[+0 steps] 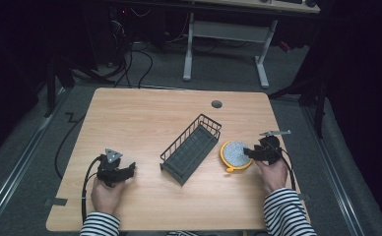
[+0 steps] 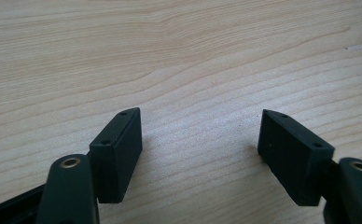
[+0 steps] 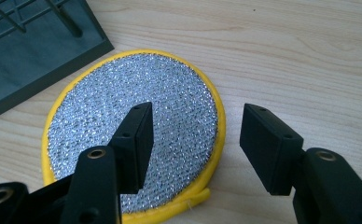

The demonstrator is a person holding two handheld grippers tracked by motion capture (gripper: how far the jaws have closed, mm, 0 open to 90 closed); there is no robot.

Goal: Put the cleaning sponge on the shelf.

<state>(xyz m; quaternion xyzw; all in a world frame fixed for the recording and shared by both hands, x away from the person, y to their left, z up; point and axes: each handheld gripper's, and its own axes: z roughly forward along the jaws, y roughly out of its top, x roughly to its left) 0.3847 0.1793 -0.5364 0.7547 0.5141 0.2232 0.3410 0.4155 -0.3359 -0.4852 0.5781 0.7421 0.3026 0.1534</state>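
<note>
We see a light wood-grain table with rounded corners and a round grey cable grommet near its far edge. It stands on grey carpet floor; a metal rail runs along the left, another one along the right. Black cables loop over the floor behind the table. Farther back we see a second desk with a white frame and legs and a light wood top. Both sides of the room are dark; light falls mostly on the table. Tape marks on the carpet at lower left.
</note>
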